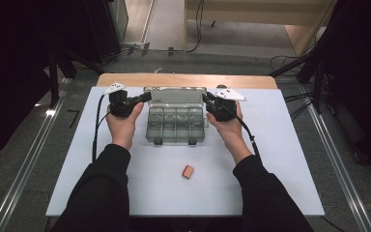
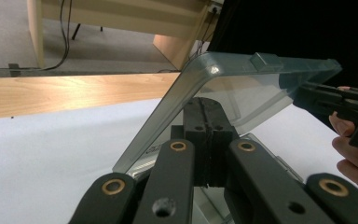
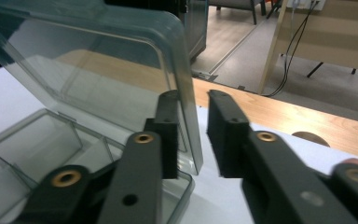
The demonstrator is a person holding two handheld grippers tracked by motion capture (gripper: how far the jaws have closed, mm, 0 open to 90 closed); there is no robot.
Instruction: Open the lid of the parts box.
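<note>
A small orange block (image 1: pixel 188 171) lies nearest on the white counter (image 1: pixel 280 159). Beyond it sits a clear box (image 1: pixel 176 126), lid (image 2: pixel 242 88) raised. Left tongs (image 2: pixel 208 122) are pressed together beside the lid; right tongs (image 3: pixel 196 135) straddle its edge, apart.

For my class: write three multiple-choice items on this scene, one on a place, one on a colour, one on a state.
1. Where is the small block? A inside a compartment; B on the table, nearer the person than the box; C in a gripper.
2. Its colour? A orange; B blue; C green.
3. The lid is: A raised; B shut flat; C taken off.
Answers: B, it lies alone on the white top; A, it looks orange; A, it stands tilted up over the compartments.
</note>
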